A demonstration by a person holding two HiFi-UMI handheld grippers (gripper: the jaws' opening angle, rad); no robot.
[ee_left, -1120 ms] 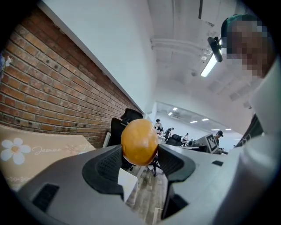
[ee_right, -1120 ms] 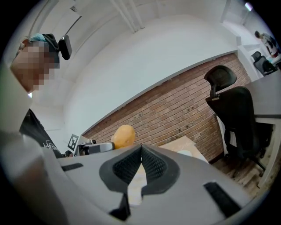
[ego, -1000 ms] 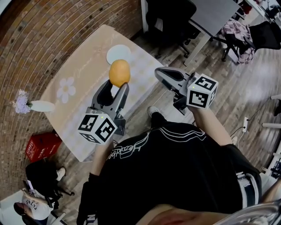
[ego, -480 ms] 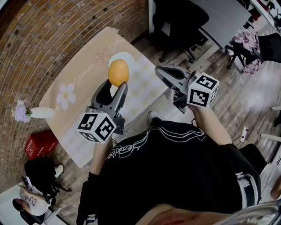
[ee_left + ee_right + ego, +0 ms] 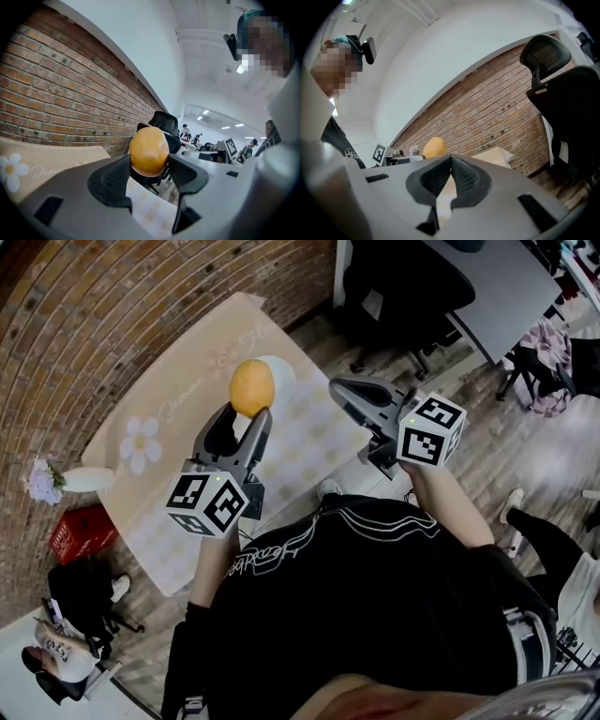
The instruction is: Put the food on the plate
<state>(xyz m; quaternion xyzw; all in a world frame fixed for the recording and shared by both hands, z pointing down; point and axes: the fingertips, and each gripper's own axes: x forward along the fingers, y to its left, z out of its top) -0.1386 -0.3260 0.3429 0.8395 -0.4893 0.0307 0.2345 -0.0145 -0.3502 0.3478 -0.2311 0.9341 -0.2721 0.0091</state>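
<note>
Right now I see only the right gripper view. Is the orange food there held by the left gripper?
Observer: Yes. The left gripper is shut on the food, with one pad on each side.
Operator: I see no plate. Where is it?
Observer: The plate lies on the table. In the head view the food hides part of it.

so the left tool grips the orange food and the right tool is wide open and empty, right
Not wide open: the right tool is shut and empty, as the right gripper view shows. The left tool does grip the orange food.
</note>
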